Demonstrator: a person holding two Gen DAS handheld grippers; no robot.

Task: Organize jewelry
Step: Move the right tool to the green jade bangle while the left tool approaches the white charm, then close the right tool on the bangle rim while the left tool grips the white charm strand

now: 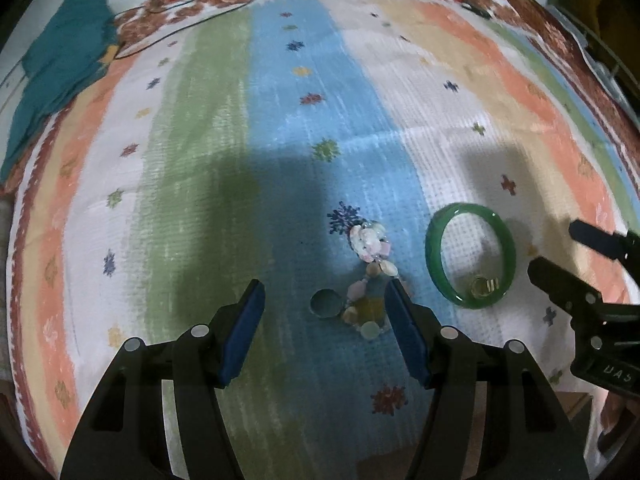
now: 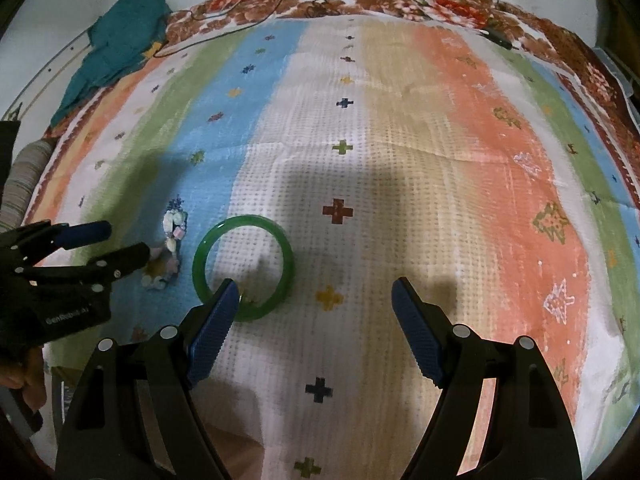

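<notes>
Left gripper (image 1: 324, 300) is hanging spread over the blue stripe of the striped cloth (image 1: 400, 80), pinching nothing. I'm seeing the beaded bracelet (image 1: 370, 276) lying between its fingers, a small round disc (image 1: 326, 303) just beside the beads. Right gripper (image 2: 314, 294) is also standing spread and empty; its left finger (image 2: 212, 332) is overlapping the near rim of the green bangle (image 2: 244, 266), and I can't tell if they're touching. Bangle is lying flat on the white stripe, near the bracelet but apart from it. A small gold ring (image 1: 480, 286) is sitting inside the bangle against its near edge. Open cloth is running wide ahead and to the right of both grippers. Teal fabric (image 2: 120, 44) and a thin cable (image 2: 224, 12) are sitting at the far left edge, well apart from the jewelry.
</notes>
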